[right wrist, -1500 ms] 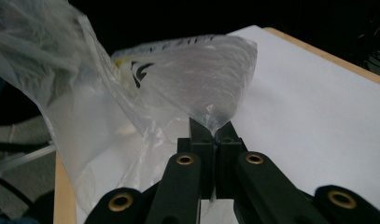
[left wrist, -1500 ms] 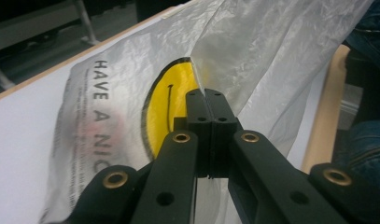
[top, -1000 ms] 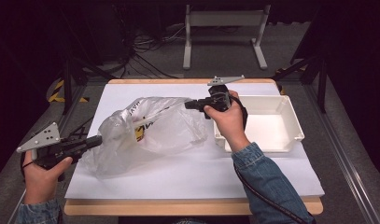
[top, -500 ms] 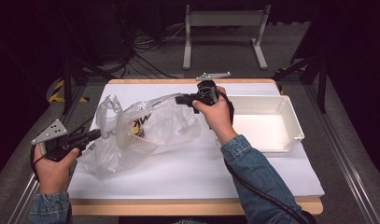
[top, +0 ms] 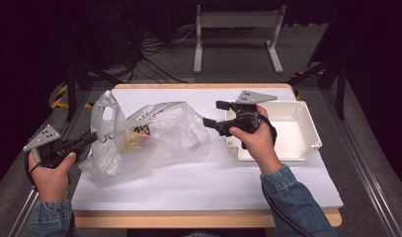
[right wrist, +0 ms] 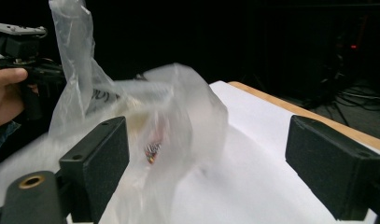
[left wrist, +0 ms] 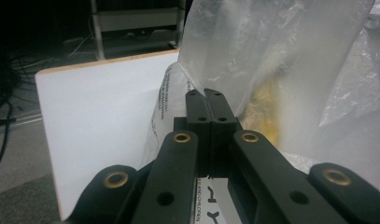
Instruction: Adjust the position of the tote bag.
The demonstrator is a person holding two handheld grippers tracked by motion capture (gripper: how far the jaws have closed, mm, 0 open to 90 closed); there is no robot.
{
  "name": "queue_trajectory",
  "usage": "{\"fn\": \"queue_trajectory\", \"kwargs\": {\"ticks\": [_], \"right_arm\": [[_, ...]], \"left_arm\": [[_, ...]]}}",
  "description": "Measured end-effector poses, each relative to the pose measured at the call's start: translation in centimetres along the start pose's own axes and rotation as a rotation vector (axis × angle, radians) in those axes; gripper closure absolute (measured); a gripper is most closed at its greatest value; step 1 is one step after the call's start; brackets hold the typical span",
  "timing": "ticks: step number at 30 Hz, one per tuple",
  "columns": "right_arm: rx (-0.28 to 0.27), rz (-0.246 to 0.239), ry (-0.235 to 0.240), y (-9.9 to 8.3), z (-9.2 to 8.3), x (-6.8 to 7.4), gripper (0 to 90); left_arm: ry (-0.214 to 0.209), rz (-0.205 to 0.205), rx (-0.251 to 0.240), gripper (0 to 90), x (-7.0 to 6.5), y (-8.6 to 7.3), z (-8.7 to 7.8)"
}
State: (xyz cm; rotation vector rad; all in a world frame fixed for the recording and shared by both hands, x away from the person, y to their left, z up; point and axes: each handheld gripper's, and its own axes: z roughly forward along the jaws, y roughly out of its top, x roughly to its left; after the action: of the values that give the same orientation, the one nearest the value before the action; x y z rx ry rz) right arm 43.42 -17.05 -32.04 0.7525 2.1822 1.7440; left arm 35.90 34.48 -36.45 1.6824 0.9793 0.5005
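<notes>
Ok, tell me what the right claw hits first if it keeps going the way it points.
Most likely the clear plastic bag: the open right claw points straight at it, the bag lying just ahead between its jaws. Depth is uncertain.

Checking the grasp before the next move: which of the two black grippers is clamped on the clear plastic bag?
The left gripper: its jaws are shut on the clear plastic bag, while the right gripper has its jaws spread wide, holding nothing.

Clear plastic bag (top: 149,136) on the desk (top: 203,182)
Crumpled, printed lettering, something yellow inside; one handle pulled upright at its left end, body slumped left of the white tray (top: 307,140).
</notes>
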Motion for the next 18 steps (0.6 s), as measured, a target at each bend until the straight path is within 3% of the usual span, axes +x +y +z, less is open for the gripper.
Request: {"fn": "queue_trajectory", "kwargs": {"ticks": [2,5,7,9,12,14,16,18], "right_arm": [[0.008,-0.014,-0.038,-0.9,-1.2,0.2,14.9],[0.072,-0.054,-0.078,-2.3,-2.1,0.6,18.4],[0.101,-0.099,-0.097,-3.0,-2.3,0.9,20.7],[0.176,-0.179,-0.123,-3.7,-2.2,1.4,22.1],[0.265,-0.213,-0.073,-5.0,-1.4,2.0,22.6],[0.310,-0.271,-0.054,-5.6,-0.6,2.5,21.8],[0.329,-0.361,-0.040,-6.1,0.5,3.3,18.3],[0.330,-0.396,-0.002,-6.5,1.6,3.9,15.1]], "left_arm": [[0.005,-0.011,-0.008,90.0,0.1,0.0,-0.1],[0.006,-0.020,-0.018,90.0,0.3,0.0,-0.2],[0.005,-0.024,-0.021,90.0,0.3,0.0,-0.2],[0.004,-0.019,-0.026,90.0,0.1,0.2,-0.3],[-0.003,-0.005,-0.031,90.0,-0.2,0.5,-0.3],[-0.008,-0.002,-0.031,90.0,-0.3,0.6,-0.2],[-0.009,-0.005,-0.031,90.0,-0.4,0.5,-0.2],[-0.012,-0.005,-0.028,90.0,-0.4,0.5,-0.2]]}}
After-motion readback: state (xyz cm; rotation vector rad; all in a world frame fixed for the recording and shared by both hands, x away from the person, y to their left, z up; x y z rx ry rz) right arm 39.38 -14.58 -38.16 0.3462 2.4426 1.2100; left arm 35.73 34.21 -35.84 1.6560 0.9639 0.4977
